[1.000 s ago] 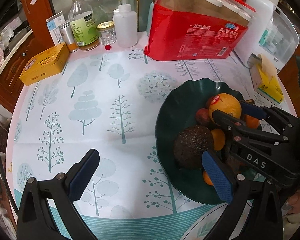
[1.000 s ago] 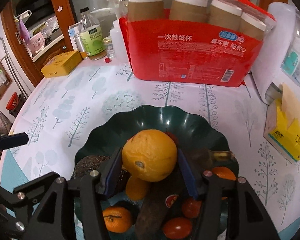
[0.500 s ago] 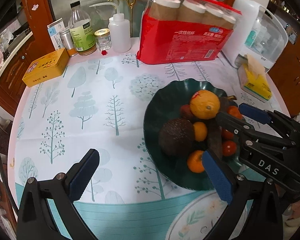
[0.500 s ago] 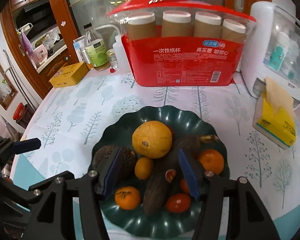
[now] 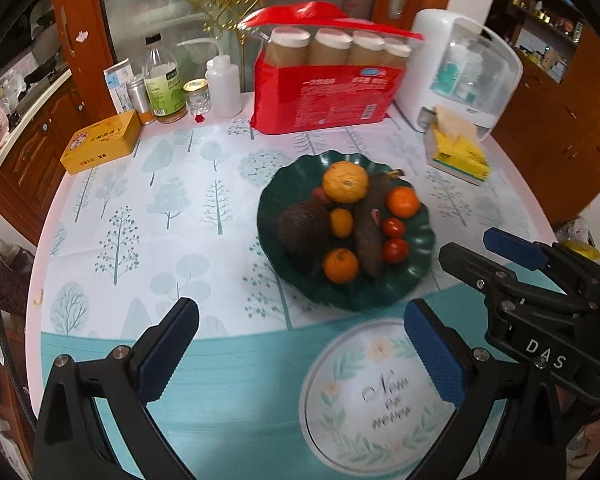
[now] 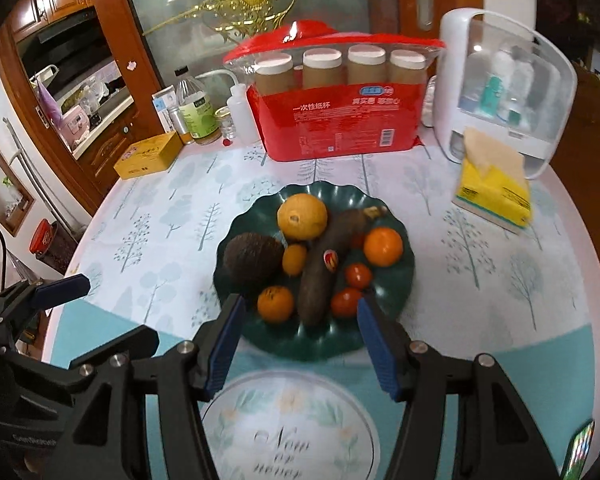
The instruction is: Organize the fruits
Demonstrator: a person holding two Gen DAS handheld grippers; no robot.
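Note:
A dark green scalloped plate [image 5: 276, 196] [image 6: 404, 280] sits mid-table and holds the fruit: a large yellow orange [image 5: 345, 182] [image 6: 302, 216], a dark rough avocado [image 5: 304, 226] [image 6: 254, 260], a blackened banana [image 5: 370, 224] [image 6: 326, 272], several small oranges and two tomatoes [image 6: 352, 288]. My left gripper [image 5: 300, 354] is open and empty, over the near table edge in front of the plate. My right gripper [image 6: 300, 344] is open and empty, just short of the plate's near rim; it also shows at the right of the left wrist view [image 5: 516, 256].
At the back stand a red pack of paper cups [image 5: 328, 92] [image 6: 340, 116], a white dispenser [image 5: 460, 72], bottles and jars [image 5: 164, 84], and a yellow tin [image 5: 102, 142]. A yellow tissue pack [image 5: 458, 152] [image 6: 494, 188] lies to the right. A round floral print [image 6: 288, 428] marks the near tablecloth.
My right gripper let go of the large orange onto the plate and opened. Both grippers drew back toward the near table edge.

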